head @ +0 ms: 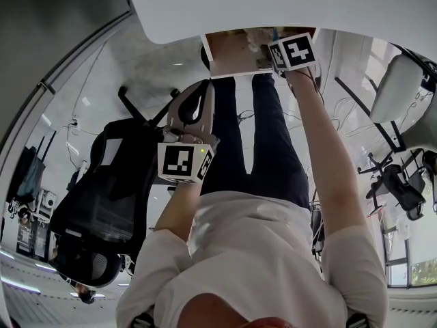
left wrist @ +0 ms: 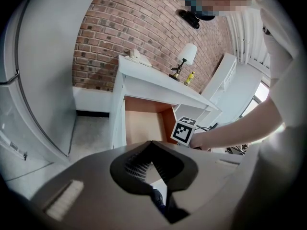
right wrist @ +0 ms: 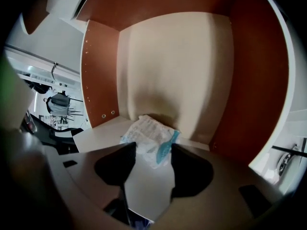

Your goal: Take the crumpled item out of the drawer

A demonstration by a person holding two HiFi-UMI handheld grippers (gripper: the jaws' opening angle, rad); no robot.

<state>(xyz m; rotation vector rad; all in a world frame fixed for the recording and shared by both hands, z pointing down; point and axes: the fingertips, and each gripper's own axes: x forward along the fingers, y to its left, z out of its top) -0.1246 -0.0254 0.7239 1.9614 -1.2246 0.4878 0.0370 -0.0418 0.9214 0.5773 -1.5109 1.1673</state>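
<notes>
Head view: the person is standing at a white worktop (head: 287, 5) with the drawer (head: 229, 53) pulled open beneath it. The right hand-held gripper (right wrist: 153, 147) is reaching down into the drawer, and its marker cube (head: 295, 51) is showing just above the opening.

Right gripper view: the jaws are standing wide apart. The crumpled item (right wrist: 146, 131), a white crinkled wrapper with a light blue strip, is lying at the near edge of the drawer's cream floor, beside a pale panel and between the reddish-brown side walls. Its near end is sitting between the two jaw tips. The pads are not pressing on it, so nothing is being gripped.

Left gripper view: the left hand-held gripper (left wrist: 152, 145) is hanging back from the drawer and pointing toward it from outside. Its jaw tips are meeting and nothing is sitting between them.

Surroundings: a lamp (left wrist: 188, 55) and a yellow bottle (left wrist: 190, 77) are standing on the worktop against a brick wall (left wrist: 134, 28). A black office chair (head: 102, 203) is standing on the floor to the person's left, well apart from the drawer.
</notes>
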